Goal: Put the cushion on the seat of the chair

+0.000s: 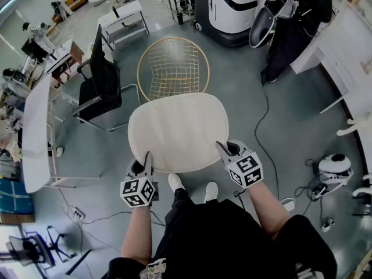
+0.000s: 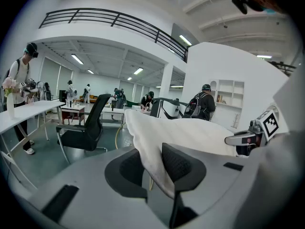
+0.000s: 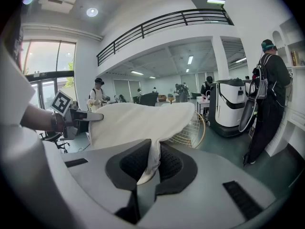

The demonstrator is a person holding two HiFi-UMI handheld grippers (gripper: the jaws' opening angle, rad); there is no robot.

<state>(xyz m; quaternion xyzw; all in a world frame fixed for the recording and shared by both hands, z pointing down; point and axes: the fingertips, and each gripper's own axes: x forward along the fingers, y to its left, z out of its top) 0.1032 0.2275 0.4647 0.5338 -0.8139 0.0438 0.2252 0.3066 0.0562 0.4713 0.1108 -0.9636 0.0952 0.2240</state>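
A flat cream cushion (image 1: 177,131) hangs level in the air, held by its near edge at both corners. My left gripper (image 1: 146,161) is shut on the near left corner, and the fabric (image 2: 151,161) runs between its pads. My right gripper (image 1: 224,151) is shut on the near right corner, with the cloth (image 3: 151,162) pinched between its pads. The gold wire chair (image 1: 172,68) stands on the floor just beyond the cushion, its round mesh seat partly hidden by the cushion's far edge. The same wire chair (image 3: 193,130) shows past the cushion in the right gripper view.
A black office chair (image 1: 102,86) stands left of the wire chair, beside a white table (image 1: 36,133). A large white and black machine (image 1: 232,7) and a dark bag (image 1: 293,31) stand beyond. A cable (image 1: 261,127) runs across the floor at right. People (image 3: 268,104) stand around.
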